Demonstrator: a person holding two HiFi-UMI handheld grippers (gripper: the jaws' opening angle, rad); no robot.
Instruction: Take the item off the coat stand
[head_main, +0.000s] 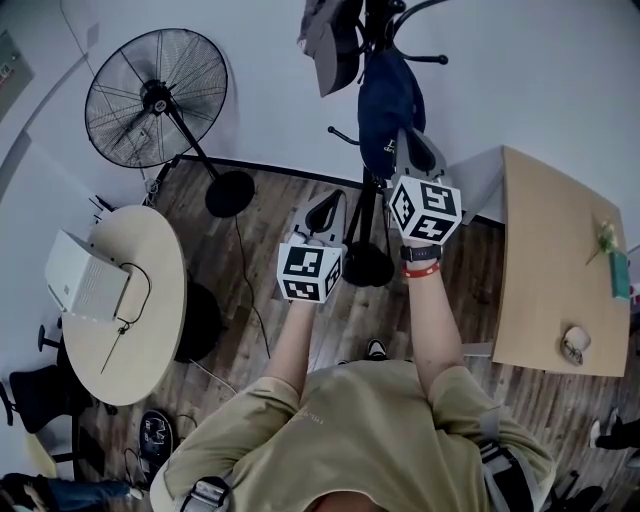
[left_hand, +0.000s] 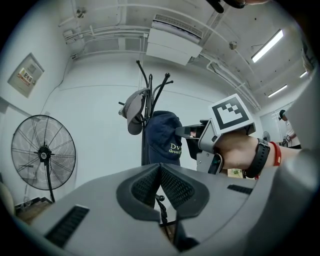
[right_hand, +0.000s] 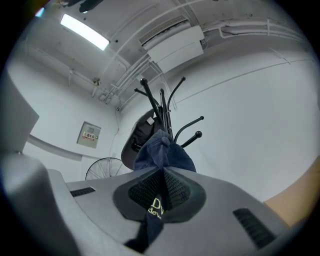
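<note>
A black coat stand (head_main: 368, 230) rises in front of me with a navy cap (head_main: 385, 100) and a grey cap (head_main: 333, 50) hanging on its hooks. My right gripper (head_main: 415, 150) reaches up to the navy cap. In the right gripper view, the right gripper (right_hand: 162, 187) is shut on the navy cap's fabric (right_hand: 162, 150), with the cap's yellow lettering showing under the pads. The cap still hangs at the stand's hooks (right_hand: 162, 105). My left gripper (head_main: 325, 212) hangs lower, left of the pole. In the left gripper view, the left gripper (left_hand: 160, 185) is shut on nothing.
A standing fan (head_main: 155, 95) is by the wall at the left. A round table (head_main: 130, 350) with a white box (head_main: 85, 275) sits at the lower left. A wooden table (head_main: 550, 260) stands to the right of the coat stand. The floor is wood.
</note>
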